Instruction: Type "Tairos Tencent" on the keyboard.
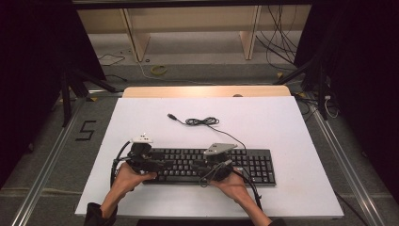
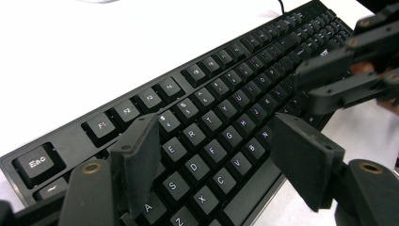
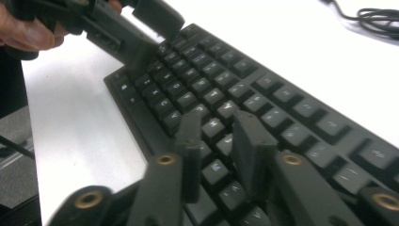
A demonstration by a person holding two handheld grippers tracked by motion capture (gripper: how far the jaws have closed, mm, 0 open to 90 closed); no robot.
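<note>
Looking down from above, a black keyboard (image 1: 207, 165) lies flat on a white tabletop (image 1: 282, 122), near the person's edge and a little right of the middle. Its thin black cable (image 1: 201, 121) runs from the back edge out across the tabletop, part of it bunched in a loose coil, and ends in a plug lying free.

A person's two hands come in from the near edge, each with a black two-jaw gripper. The left gripper (image 1: 157, 165) hangs over the left end of the keyboard. In the left gripper view its jaws stand wide apart above the letter keys, released and holding nothing; the Esc key (image 2: 37, 163) sits at the near corner beside them.

The right gripper (image 1: 207, 165) is over the middle of the keyboard, with a grey three-cornered plate on top. In the right gripper view its jaws are narrowly parted just above the letter keys, with nothing caught between the pads. That view is slightly blurred, so I cannot tell whether the tips touch a key.

The two grippers point toward each other, near but apart.
</note>
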